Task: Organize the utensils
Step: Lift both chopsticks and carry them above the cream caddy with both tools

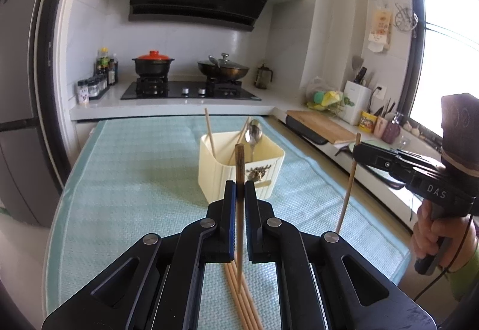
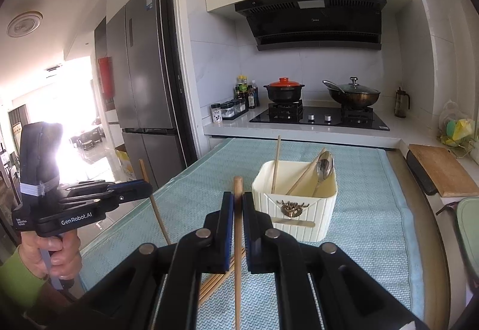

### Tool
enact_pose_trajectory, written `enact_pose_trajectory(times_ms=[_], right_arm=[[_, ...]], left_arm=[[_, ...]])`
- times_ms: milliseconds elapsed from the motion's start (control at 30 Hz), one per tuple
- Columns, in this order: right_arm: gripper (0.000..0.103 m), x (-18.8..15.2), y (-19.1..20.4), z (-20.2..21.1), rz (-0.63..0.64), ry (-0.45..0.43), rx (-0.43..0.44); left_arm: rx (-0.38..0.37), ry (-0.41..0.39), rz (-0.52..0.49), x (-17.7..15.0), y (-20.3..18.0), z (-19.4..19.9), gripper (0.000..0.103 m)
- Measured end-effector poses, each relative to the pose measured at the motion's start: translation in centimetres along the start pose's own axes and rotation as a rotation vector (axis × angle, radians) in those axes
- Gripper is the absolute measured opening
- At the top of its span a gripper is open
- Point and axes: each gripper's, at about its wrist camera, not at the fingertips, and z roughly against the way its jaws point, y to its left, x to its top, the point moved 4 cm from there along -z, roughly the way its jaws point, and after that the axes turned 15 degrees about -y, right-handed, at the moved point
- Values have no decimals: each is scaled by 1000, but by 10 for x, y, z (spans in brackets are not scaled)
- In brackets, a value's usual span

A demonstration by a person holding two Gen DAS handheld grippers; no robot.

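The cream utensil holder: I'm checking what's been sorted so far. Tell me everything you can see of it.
The cream utensil holder is a squarish, ribbed tub, plastic by its look, with a gold stag-head ornament and a pale strip on its front. It stands upright on the teal mat, open-topped. Leaning inside are two wooden chopsticks and a metal spoon, bowl up. Neither gripper touches it.

The right tool [image 2: 238,204] is seen closed on 1 wooden chopstick [image 2: 237,255], which is held nearly upright between the blue pads. At the left, the left tool [image 2: 146,188] is gripped by a hand [image 2: 54,255] and is clamped on another chopstick [image 2: 155,210]. Beyond, a cream utensil holder [image 2: 299,210] is stood on the teal-covered table [image 2: 374,210]; 2 chopsticks and 1 metal spoon [image 2: 324,168] are contained in it. More chopsticks [image 2: 215,282] are laid flat under the right tool.
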Motion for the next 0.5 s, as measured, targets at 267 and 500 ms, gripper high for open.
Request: enact_pose_trajectory(times_ms=[267,500], right_arm=[[6,20,-10,3,15,-52,-27],[6,38,-14,-13,40,-68,-33]], left_arm=[[0,-47,-5,24,-1,3,4],[-7,-78,-29,53,-5,-10,4]])
